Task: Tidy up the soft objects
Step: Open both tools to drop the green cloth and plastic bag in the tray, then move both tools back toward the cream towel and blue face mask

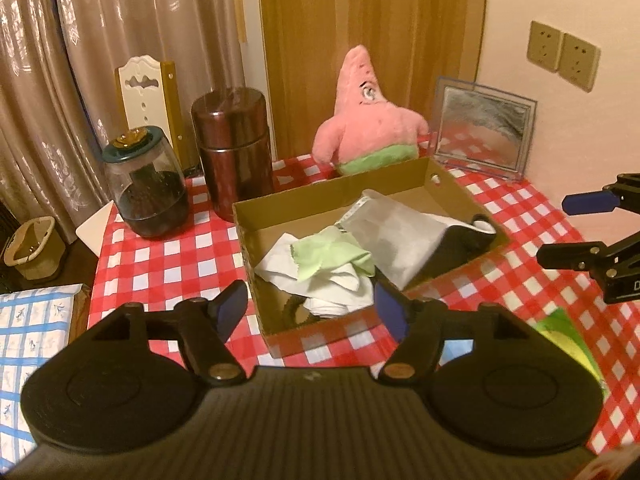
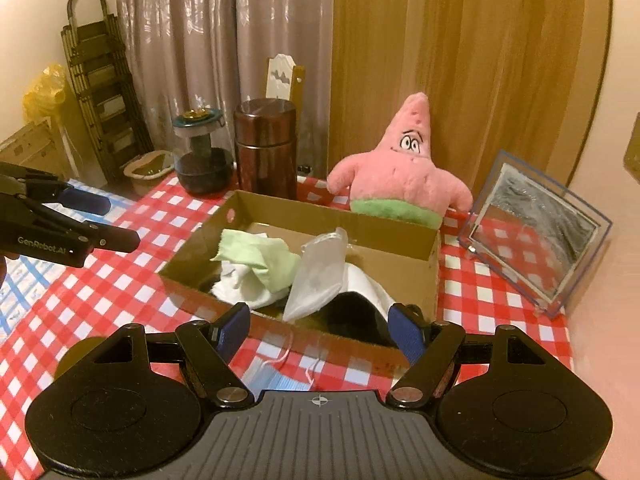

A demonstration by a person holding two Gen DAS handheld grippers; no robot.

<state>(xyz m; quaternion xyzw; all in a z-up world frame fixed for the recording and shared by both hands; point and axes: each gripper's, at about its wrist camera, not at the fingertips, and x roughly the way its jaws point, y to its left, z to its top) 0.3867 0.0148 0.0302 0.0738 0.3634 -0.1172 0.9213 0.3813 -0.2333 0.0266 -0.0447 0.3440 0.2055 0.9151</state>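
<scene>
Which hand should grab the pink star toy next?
Probably right. The toy stands behind the box, nearer its right end, and the right gripper is open and empty.

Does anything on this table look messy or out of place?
The cardboard box holds a jumbled heap: a crumpled green cloth on white fabric, beside a clear pouch. The pink plush star sits outside, behind the box.
</scene>
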